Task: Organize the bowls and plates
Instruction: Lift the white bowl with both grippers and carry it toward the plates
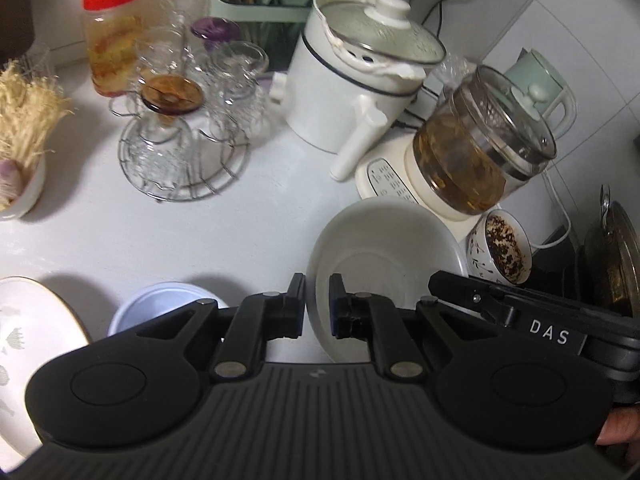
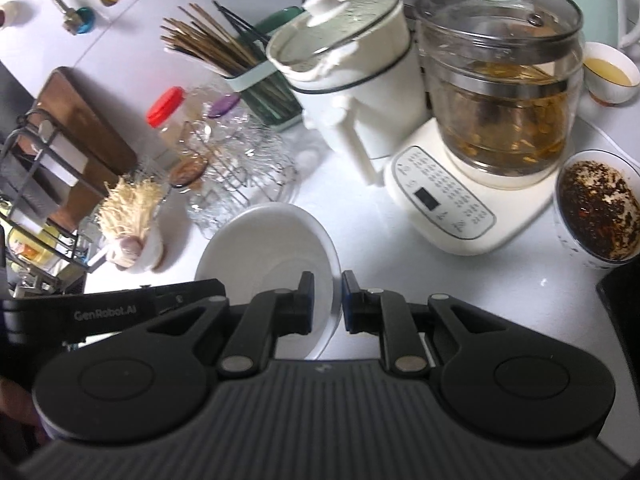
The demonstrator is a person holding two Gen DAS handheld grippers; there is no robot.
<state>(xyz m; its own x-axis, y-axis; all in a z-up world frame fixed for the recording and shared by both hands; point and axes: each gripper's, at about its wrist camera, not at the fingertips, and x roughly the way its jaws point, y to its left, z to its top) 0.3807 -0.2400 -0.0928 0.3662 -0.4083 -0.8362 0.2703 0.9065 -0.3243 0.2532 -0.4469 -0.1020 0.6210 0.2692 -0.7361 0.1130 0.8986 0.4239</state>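
A plain white plate [image 1: 384, 256] hangs tilted above the white counter, held by both grippers. My left gripper [image 1: 317, 288] is shut on the plate's left rim, which runs between its pads. In the right wrist view the same plate [image 2: 272, 248] lies to the left, and my right gripper [image 2: 338, 284] is shut on its right rim. Below the left gripper a pale blue bowl [image 1: 160, 304] sits on the counter. A gold-rimmed floral plate [image 1: 32, 332] lies at the bottom left.
A cup with dark tea leaves [image 2: 592, 216] stands right of the plate. Behind it are a glass kettle on its white base [image 2: 500, 100] and a white electric pot [image 2: 352, 80]. A wire rack of glasses [image 1: 180, 140], a red-lidded jar [image 1: 116, 32] and a chopstick holder [image 2: 248, 72] crowd the back.
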